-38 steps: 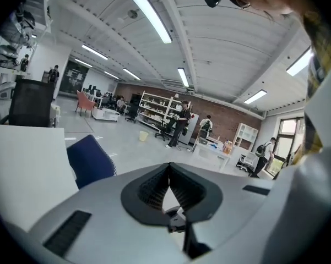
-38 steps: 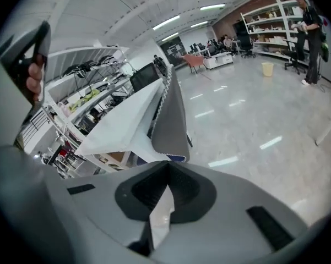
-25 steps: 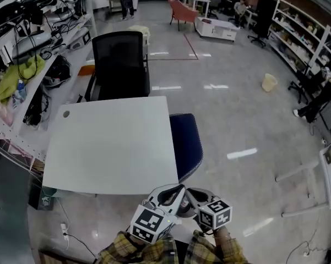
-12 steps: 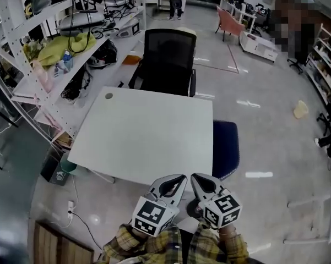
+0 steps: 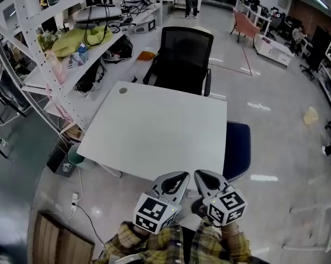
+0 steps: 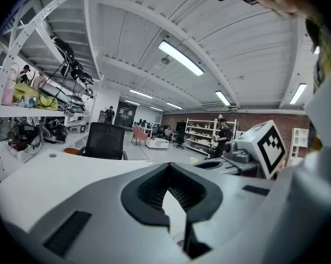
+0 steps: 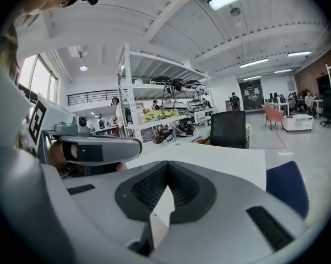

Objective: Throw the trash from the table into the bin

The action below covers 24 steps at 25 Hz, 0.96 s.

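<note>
workshop shelving [image 5: 71,43] and grey floor ring a white table [image 5: 154,131]. i see no trash on its bare top, so i cannot judge weight, softness or a grip point. a dark blue tub [image 5: 238,147], perhaps the bin, stands just beside its right edge. left gripper [image 5: 179,177] and right gripper [image 5: 202,176] hover at the near edge, jaws pressed together, holding nothing.

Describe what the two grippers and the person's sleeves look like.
Both the left gripper and the right gripper have light grey shells tapering to a point, with black ribbed lining on the fingers. Each carries a white cube printed with black square markers. The sleeves are yellow-and-dark plaid.
</note>
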Motion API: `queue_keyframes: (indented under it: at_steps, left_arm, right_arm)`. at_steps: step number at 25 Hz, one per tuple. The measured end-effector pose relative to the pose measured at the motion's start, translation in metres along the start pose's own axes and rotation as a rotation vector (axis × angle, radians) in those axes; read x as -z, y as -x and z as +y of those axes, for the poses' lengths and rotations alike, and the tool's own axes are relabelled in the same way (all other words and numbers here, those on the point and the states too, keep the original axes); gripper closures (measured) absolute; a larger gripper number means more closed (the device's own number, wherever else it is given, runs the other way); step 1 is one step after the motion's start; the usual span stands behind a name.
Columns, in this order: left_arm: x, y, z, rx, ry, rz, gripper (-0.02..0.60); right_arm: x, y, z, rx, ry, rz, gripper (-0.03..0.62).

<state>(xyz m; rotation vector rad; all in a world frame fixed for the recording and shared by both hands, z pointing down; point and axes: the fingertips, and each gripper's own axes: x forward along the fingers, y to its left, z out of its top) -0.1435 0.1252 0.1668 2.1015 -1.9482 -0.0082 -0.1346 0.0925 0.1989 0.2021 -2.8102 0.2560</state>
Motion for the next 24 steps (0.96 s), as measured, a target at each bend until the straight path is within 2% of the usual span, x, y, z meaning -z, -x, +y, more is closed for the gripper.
queue_keyframes:
  at_steps: [24]
  left_arm:
    - [0.020, 0.001, -0.003, 0.056, -0.009, 0.049, 0.572]
  right_arm:
    - [0.014, -0.001, 0.010, 0.030, -0.017, 0.014, 0.595]
